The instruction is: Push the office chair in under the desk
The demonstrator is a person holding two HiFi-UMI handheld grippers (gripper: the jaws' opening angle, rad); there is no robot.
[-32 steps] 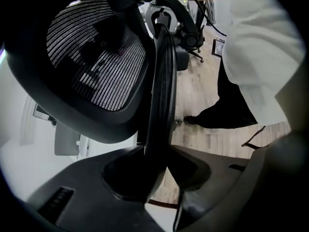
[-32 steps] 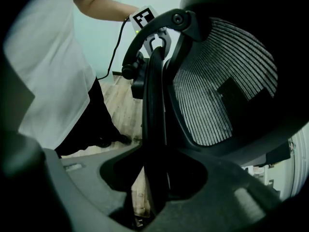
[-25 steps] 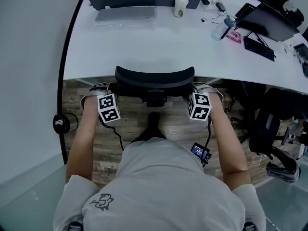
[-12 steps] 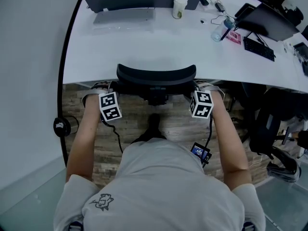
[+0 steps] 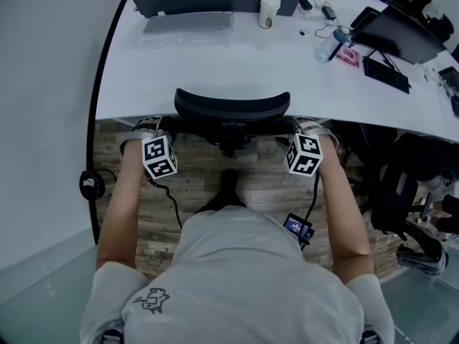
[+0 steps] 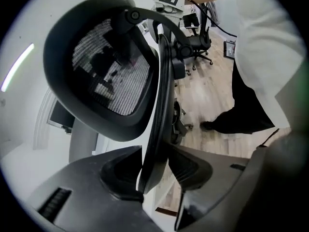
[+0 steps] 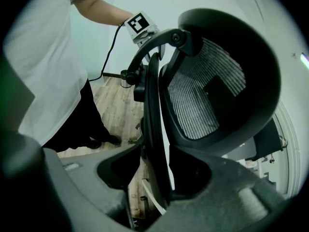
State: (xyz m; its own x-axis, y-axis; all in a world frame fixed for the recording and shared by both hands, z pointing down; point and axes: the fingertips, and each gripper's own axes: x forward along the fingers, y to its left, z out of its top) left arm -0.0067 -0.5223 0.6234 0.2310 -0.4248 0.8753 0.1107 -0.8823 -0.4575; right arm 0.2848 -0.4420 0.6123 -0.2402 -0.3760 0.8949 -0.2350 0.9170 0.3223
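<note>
The black office chair stands with its curved backrest top at the white desk's near edge, its seat hidden under the desk. My left gripper is at the backrest's left end and my right gripper at its right end. In the left gripper view the mesh backrest fills the frame, and its thin side edge runs between the left gripper's opening jaws with a gap on one side. In the right gripper view the backrest's edge stands between the right gripper's opening jaws, with gaps on both sides.
On the desk are a laptop, a paper cup, a water bottle and a keyboard. Another black chair stands at the right. A thin black curved pole runs along the desk's left end.
The chair's backrest has slid a little further toward the desk. Both gripper cubes have moved slightly forward and outward from the backrest.
</note>
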